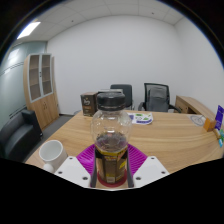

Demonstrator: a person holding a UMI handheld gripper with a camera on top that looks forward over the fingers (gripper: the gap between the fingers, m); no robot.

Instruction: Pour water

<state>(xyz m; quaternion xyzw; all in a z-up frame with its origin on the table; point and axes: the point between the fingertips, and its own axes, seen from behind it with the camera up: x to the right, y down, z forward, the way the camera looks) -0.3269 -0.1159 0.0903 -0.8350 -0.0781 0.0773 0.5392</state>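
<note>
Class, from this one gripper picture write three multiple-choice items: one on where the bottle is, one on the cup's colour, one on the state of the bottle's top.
1. Where is the bottle?
A. Between the gripper fingers
B. On a chair
C. Beside the cabinet

2. What colour is the cup on the table?
A. Red
B. White
C. Black

3. The bottle's top is:
A. Missing
B. Lying on the table
C. Closed with a black cap

Answers: 1 A, the pink pads flank its lower part; 2 B, it shows plain white on the wood; 3 C, the dark cap sits on the neck.
</note>
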